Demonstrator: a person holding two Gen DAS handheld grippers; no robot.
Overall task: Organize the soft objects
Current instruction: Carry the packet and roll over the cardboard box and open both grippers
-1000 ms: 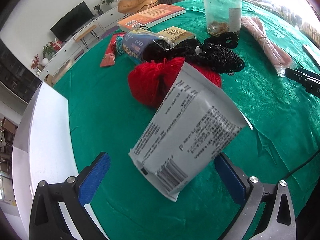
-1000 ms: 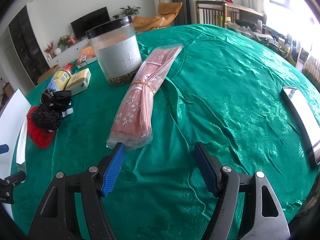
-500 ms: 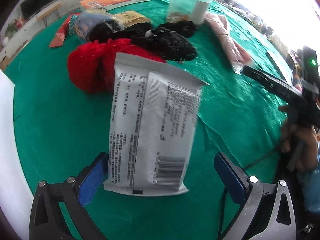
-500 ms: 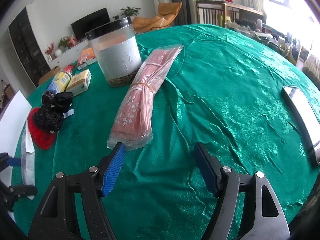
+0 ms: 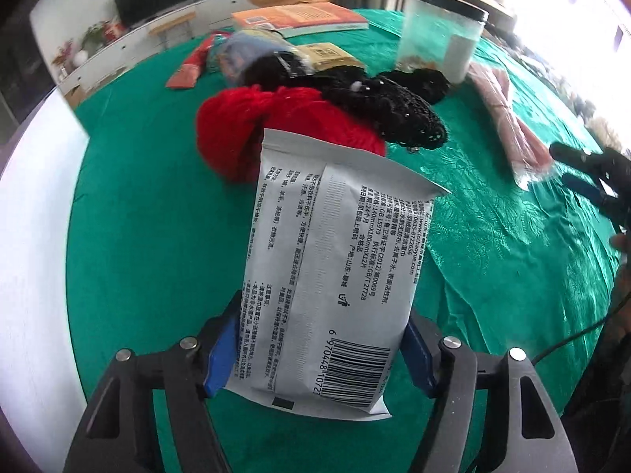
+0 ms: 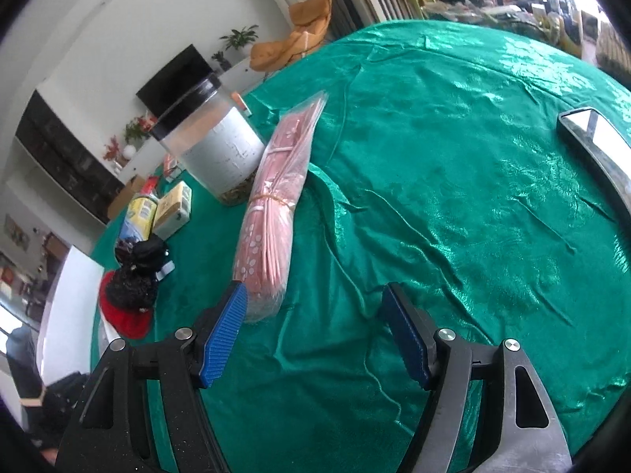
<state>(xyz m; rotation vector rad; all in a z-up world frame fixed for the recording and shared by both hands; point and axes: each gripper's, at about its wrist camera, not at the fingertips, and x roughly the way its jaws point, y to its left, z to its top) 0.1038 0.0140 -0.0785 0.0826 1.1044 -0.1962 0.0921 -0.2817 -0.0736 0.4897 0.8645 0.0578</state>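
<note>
Left wrist view: left gripper [image 5: 319, 354] fingers, just closing, clasp the white pouch [image 5: 335, 272], its long axis running away from them; right gripper [image 6: 315, 335] gapes empty.

white pouch [image 5: 331, 276] | barcode 6 970448 1072 (cut off) | GB15979, 140mmX180mmX12

My two grippers over the green tablecloth [image 6: 453, 181]

My left gripper [image 5: 319, 349] has just been closing; its blue pads now press a white packet [image 5: 335, 268]. My right gripper [image 6: 315, 331] hangs spread and empty above the cloth.
</note>
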